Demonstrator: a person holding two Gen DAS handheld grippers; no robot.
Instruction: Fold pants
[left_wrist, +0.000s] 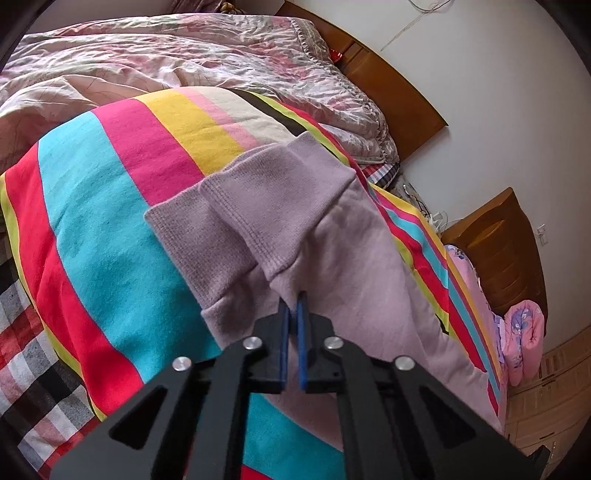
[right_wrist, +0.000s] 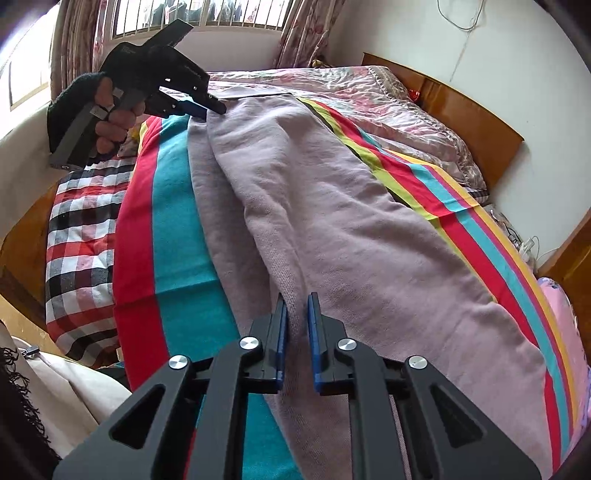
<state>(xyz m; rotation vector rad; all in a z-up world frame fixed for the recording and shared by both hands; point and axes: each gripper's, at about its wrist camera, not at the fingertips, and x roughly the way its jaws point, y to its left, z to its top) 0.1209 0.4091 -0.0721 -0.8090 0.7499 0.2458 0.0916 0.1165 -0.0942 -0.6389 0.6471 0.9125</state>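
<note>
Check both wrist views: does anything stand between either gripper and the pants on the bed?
Nothing visible does. The left gripper is shut on the pants near the cuffs, and the right gripper pinches a ridge of the same fabric on the striped blanket.

Readable text: I find none in either view.
Left gripper (right_wrist: 207, 105) body: small pale marks, too blurred for me to read.
</note>
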